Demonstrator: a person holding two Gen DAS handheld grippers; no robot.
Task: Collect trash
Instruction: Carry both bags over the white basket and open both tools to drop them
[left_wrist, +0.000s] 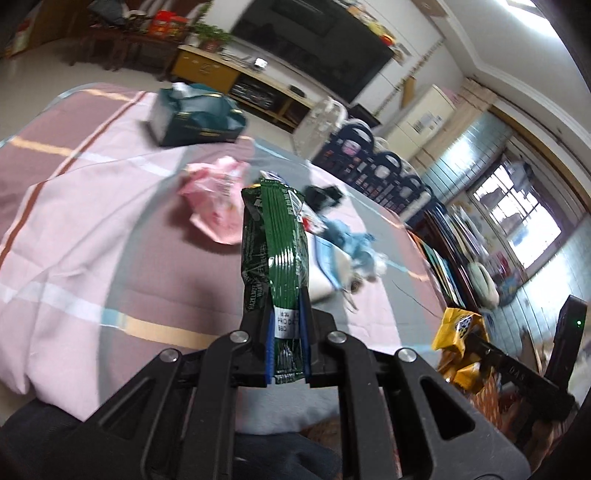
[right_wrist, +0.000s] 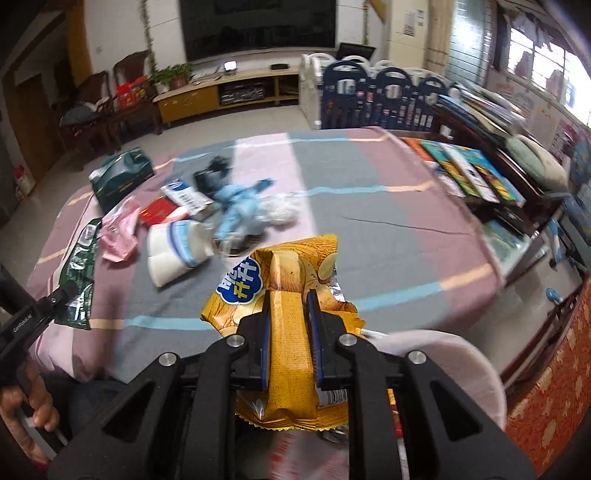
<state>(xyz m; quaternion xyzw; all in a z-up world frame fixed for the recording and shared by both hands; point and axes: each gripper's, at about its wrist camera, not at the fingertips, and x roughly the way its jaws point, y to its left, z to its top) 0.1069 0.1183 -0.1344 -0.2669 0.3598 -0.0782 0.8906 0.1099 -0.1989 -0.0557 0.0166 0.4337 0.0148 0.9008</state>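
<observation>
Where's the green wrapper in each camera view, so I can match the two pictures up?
Left wrist: the green wrapper stands centre frame, pinched upright in the left tongs.
Right wrist: the same wrapper hangs at the left edge, above the striped cloth.
Shared landmark: the crumpled pink bag, lying on the cloth just beside the wrapper in both views.

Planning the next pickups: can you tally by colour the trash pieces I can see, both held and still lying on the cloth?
Green: 2 – wrapper in left tool, dark green bag
Yellow: 1 – chip bag in right tool
Pink: 1 – pink bag
Red: 1 – red packet
White-blue: 2 – carton, white pack
Light blue: 1 – crumpled plastic
Black: 1 – black piece
Total: 9
</observation>
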